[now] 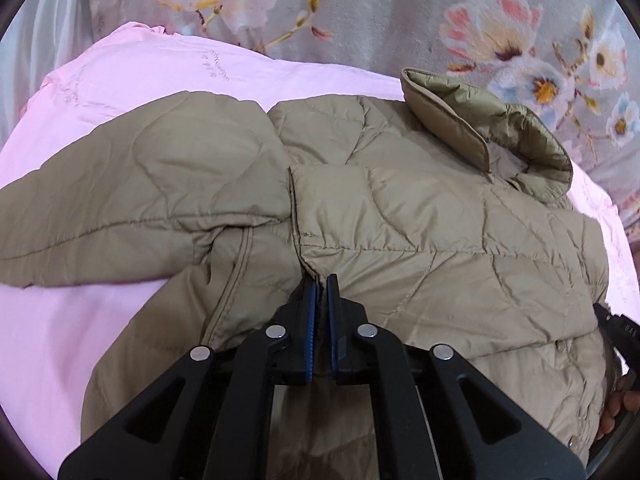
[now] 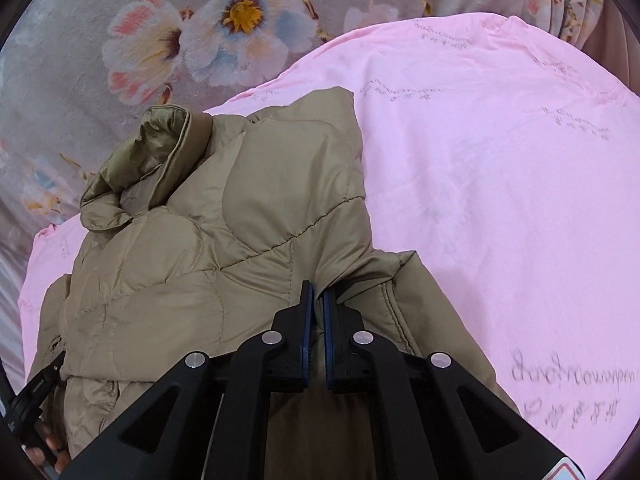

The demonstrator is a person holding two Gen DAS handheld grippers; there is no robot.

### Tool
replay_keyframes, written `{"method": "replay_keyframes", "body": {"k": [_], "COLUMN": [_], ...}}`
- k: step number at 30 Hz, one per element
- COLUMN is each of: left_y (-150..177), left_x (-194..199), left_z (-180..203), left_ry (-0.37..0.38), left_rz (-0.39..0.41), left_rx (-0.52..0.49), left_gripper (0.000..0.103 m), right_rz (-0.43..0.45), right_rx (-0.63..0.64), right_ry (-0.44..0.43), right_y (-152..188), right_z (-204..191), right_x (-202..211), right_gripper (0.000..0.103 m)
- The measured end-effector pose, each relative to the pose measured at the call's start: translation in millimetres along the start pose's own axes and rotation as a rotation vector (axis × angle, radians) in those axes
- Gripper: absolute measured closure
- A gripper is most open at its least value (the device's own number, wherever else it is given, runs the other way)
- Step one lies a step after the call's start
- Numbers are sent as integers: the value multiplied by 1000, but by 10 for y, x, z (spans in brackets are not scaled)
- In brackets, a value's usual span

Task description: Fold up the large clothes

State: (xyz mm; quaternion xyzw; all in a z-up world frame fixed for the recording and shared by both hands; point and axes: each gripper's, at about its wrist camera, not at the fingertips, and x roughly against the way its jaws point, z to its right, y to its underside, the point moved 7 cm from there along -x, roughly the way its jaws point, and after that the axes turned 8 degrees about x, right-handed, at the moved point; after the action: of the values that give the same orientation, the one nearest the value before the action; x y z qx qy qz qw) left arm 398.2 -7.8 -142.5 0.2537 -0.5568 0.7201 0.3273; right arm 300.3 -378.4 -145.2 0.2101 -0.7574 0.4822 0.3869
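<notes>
Khaki quilted jacket point(image 1: 400, 216) lies across a pink sheet point(image 1: 132, 80), collar point(image 1: 480, 128) up toward 1 o'clock in the left wrist view. The left gripper point(image 1: 321, 280) pinches a fold of the jacket's front edge between its blue pads. The right gripper point(image 2: 316, 288) likewise clamps a jacket fold. In the right wrist view, bare pink sheet spreads wide from 12 to 4 o'clock; floral blanket point(image 2: 120, 40) borders it at 10 o'clock.
</notes>
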Motion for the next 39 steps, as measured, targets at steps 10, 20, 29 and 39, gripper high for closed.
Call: {"method": "replay_keyframes", "body": {"k": [10, 20, 29, 39], "left_y": [544, -4, -172, 111], "left_x": [507, 1141, 539, 31], "left_z": [-178, -287, 863, 773], "left_ry": [5, -128, -1, -17], "left_rz": [-24, 125, -9, -25], "left_rx": [-22, -76, -210, -209], "left_gripper": [98, 56, 56, 44], "right_rz": [-6, 80, -51, -9], "right_rx": [-6, 123, 557, 257], "right_ry": [-20, 63, -128, 89], "right_y": [573, 293, 222, -161], "right_z": [216, 97, -1588, -309], "right_x": [517, 1180, 480, 57], "right_gripper": [101, 61, 71, 74]}}
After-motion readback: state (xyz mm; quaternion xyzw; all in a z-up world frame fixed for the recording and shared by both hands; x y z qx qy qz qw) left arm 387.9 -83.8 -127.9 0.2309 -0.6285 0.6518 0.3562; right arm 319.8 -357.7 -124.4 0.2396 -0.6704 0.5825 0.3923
